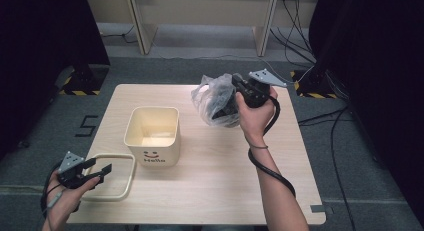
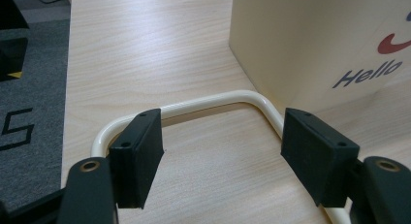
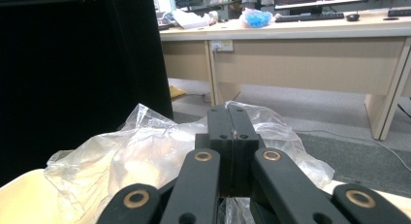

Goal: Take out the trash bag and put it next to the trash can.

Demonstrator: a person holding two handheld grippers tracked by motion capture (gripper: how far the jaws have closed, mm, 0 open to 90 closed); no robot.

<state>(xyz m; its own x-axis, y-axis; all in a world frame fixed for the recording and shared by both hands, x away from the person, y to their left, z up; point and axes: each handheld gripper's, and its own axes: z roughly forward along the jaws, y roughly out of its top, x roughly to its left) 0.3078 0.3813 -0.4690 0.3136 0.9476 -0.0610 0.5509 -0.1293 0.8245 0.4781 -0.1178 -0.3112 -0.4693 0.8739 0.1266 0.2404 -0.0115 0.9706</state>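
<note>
one cream bin (image 1: 152, 136) sits empty; right gripper (image 1: 231, 107) fingers pinch clear plastic bag (image 1: 212, 98), left gripper (image 1: 100, 173) fingers wide.

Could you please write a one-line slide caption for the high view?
Right gripper shut on clear plastic bag; left gripper open over cream frame beside bin.

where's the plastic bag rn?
High view: plastic bag sits at the table's far right, pinched in the shut right claw, right of the cream bin.

My right gripper (image 1: 234, 93) pinches a clear bag (image 1: 212, 102) above the table (image 1: 210, 181). My left gripper (image 1: 97, 172) hangs open over the frame (image 1: 127, 183), beside the bin (image 1: 152, 136).
</note>
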